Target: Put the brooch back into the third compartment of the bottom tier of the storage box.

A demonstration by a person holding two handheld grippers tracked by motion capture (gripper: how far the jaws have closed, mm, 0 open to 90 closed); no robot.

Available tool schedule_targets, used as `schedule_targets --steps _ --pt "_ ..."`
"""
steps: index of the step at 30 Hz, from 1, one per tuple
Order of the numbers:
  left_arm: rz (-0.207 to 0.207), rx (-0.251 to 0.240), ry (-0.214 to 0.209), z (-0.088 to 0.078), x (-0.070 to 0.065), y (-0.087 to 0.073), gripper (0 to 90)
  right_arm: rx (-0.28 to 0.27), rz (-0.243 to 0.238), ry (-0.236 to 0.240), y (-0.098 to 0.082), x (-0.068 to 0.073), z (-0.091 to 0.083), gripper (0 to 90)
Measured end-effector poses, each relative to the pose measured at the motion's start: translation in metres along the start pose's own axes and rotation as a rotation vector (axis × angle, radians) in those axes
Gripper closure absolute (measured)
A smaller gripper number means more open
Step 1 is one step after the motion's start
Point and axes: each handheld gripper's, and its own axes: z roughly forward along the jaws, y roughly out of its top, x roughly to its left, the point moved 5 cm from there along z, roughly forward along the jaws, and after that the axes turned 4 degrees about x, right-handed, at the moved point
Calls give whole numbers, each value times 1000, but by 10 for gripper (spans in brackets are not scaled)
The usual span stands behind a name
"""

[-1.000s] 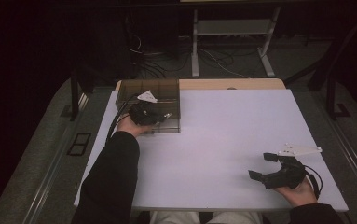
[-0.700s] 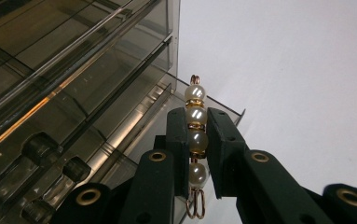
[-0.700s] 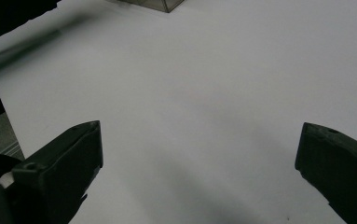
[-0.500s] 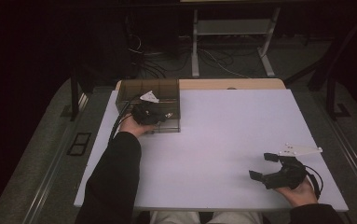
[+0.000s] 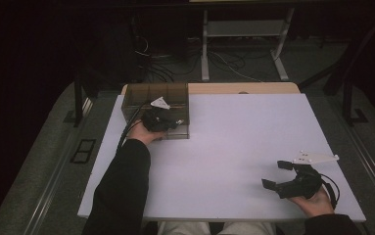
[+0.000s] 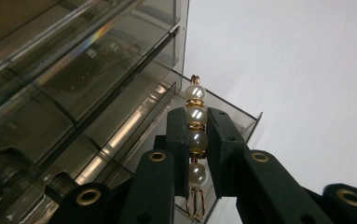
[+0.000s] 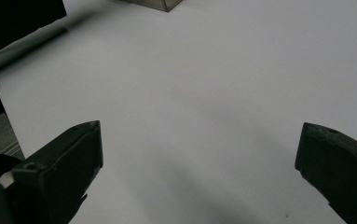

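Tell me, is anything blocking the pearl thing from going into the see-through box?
Nothing visible blocks it. The left gripper holds the white pearl-bead gold-wire piece right over an open corner compartment of the smoky clear plastic organizer box.

You have two grippers — left gripper (image 5: 168,116), right gripper (image 5: 278,175) — one smoky compartment box (image 5: 141,93), one four-pearl bar (image 6: 195,126), one white table (image 5: 244,132).

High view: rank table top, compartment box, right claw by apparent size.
1. Table top, by far the largest.
2. Compartment box.
3. Right claw, open; it sits nearer the camera, so the gap to the box is unsure.
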Motion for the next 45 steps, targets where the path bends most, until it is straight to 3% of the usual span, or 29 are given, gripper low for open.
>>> schedule_targets --steps 10,11,14,16,23,34,45 --pt "-6 14 -9 11 1 -3 787 3 0 -1 0 0 0 2" --pt "9 15 -9 12 2 -3 787 3 0 0 0 0 0 3" --pt "-15 20 -14 14 0 -4 787 3 3 0 0 0 0 3" --pt "6 32 -14 16 2 -5 787 4 2 0 0 0 0 3" --pt "-11 37 -18 20 2 -7 785 5 2 2 -1 0 0 3" --pt "-30 36 -20 21 3 -7 779 8 3 2 -1 1 1 3" --pt "-46 55 -40 16 1 -7 714 3 -2 0 0 0 1 3"
